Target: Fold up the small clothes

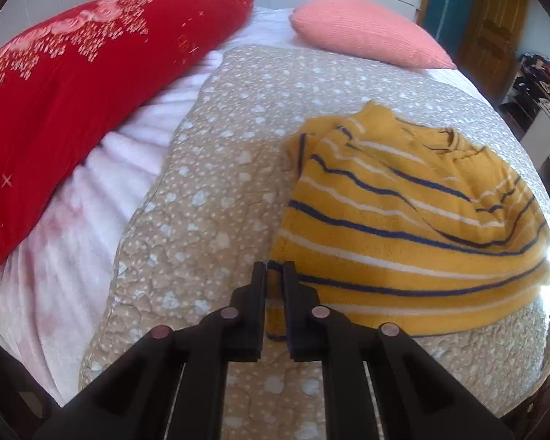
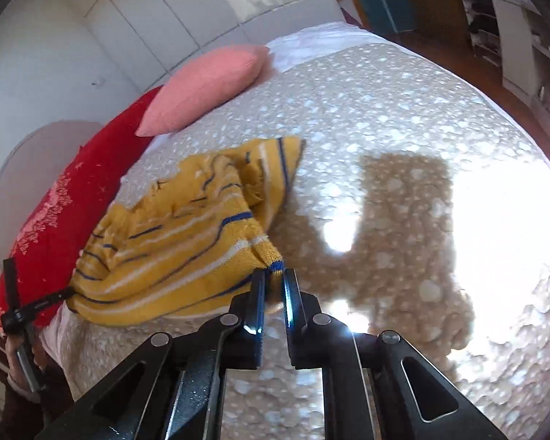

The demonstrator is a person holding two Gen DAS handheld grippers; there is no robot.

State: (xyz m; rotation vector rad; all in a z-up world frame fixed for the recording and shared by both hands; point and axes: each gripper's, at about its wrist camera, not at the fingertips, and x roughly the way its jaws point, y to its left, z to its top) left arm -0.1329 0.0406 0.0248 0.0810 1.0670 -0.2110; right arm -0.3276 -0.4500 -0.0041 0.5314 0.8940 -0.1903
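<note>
At nine o'clock lies a red pillow (image 1: 91,84); the yellow striped sweater (image 1: 403,220) rests on the bed's dotted quilt (image 1: 220,183) around three o'clock. Left gripper (image 1: 274,269) fingers pinch its hem corner; right gripper (image 2: 274,275) fingers clamp the opposite corner.

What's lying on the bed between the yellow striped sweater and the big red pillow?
Nothing: in the left wrist view only the dotted beige quilt and white blanket separate the sweater from the red pillow.
</note>
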